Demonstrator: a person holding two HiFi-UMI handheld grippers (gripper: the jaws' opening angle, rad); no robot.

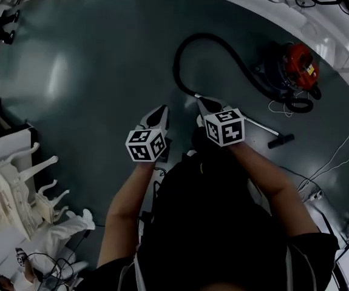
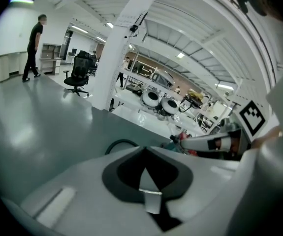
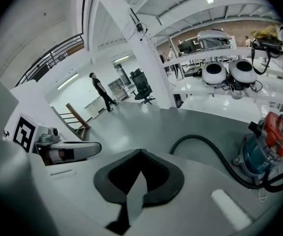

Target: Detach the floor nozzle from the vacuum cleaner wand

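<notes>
The vacuum cleaner (image 1: 295,67), red on top with a teal body, stands on the dark floor at the upper right. Its black hose (image 1: 189,44) loops left and joins the metal wand (image 1: 256,123). The wand lies on the floor and ends in the black floor nozzle (image 1: 281,140). My left gripper (image 1: 158,115) and right gripper (image 1: 207,108) hang side by side above the floor, both shut and empty. The right one is over the wand's hose end. The right gripper view shows its shut jaws (image 3: 140,152), the vacuum cleaner (image 3: 264,149) and the hose (image 3: 205,146). In the left gripper view, past its shut jaws (image 2: 143,150), a piece of hose (image 2: 122,143) shows.
White chairs (image 1: 16,193) are stacked at the lower left. A thin white cable (image 1: 344,144) runs over the floor at the right to a power strip (image 1: 311,194). Far off, a person (image 2: 33,43) walks near an office chair (image 2: 77,75). White benches with equipment (image 3: 230,73) stand behind the vacuum.
</notes>
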